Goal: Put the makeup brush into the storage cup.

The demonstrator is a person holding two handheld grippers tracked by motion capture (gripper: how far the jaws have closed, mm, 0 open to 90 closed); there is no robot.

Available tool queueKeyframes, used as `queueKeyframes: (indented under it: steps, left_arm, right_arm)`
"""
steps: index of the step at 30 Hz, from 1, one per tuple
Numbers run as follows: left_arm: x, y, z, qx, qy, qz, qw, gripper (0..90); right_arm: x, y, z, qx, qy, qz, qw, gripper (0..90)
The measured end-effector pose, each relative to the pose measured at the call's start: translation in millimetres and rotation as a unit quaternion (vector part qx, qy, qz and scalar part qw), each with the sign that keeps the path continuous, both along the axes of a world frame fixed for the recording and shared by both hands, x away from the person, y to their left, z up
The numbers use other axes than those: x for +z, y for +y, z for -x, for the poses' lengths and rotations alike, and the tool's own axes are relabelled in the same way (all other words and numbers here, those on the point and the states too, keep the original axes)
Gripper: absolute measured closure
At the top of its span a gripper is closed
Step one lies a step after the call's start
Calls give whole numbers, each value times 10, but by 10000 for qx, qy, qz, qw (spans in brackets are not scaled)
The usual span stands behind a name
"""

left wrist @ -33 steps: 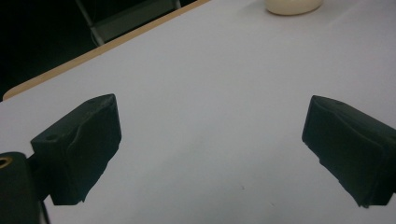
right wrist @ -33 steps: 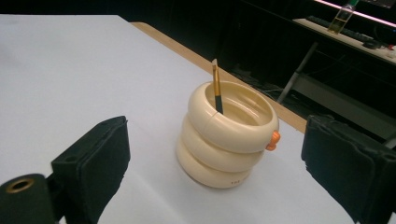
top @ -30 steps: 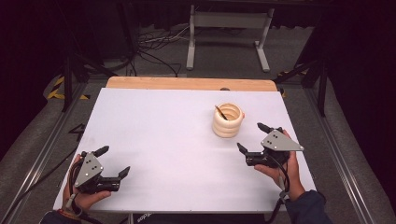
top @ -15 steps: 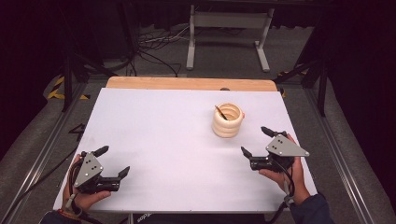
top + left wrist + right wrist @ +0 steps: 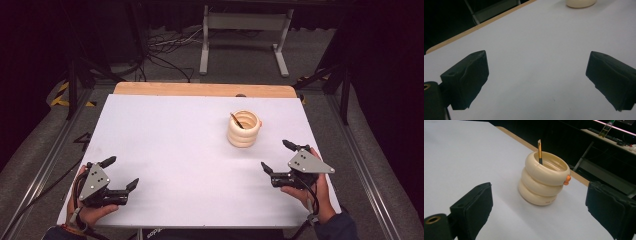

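Where the white table (image 5: 190,150) fills the high view, its wooden far edge (image 5: 205,89) shows as a tan strip, with dark floor, cables and a grey metal stand (image 5: 244,35) beyond it.

Cream holder (image 5: 243,129): three stacked rings, upright, on the right half of the table, nearer the far edge than the near one. From the right gripper view it stands just ahead, between the two black jaws (not touched by either), and a small orange tab (image 5: 567,180) sticks out of its right side.

Right gripper (image 5: 279,156): held in a hand (image 5: 310,190) at the near right of the table, jaws spread wide, nothing between them. It points toward the holder and sits near it, apart.

Left gripper (image 5: 121,172): held at the near left corner, well apart from the holder. Jaws spread wide here too, nothing in them; its own view looks across bare white table, with the base of the holder cut off at the top edge.

Stick (image 5: 539,152): thin, orange-handled with a dark lower part, leaning against the holder's inner rim, pale tip poking above it.
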State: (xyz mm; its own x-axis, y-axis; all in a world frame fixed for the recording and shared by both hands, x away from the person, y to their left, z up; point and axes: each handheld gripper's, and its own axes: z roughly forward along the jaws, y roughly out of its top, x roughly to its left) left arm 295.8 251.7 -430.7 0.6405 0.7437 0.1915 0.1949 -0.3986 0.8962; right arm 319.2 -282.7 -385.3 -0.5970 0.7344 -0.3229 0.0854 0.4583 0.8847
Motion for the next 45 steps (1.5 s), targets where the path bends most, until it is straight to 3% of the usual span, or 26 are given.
queueKeyframes:
  steps: [20,45]
  left_arm:
    - [-3,-13,2,-40,5,-31,10000,54]
    - [-47,-109,-5,-295,167,-155,9993,54]
  right_arm:
    - [-90,-161,119,-177,-3,194,9997,77]
    - [-306,-240,249,-257,217,446,9984,79]
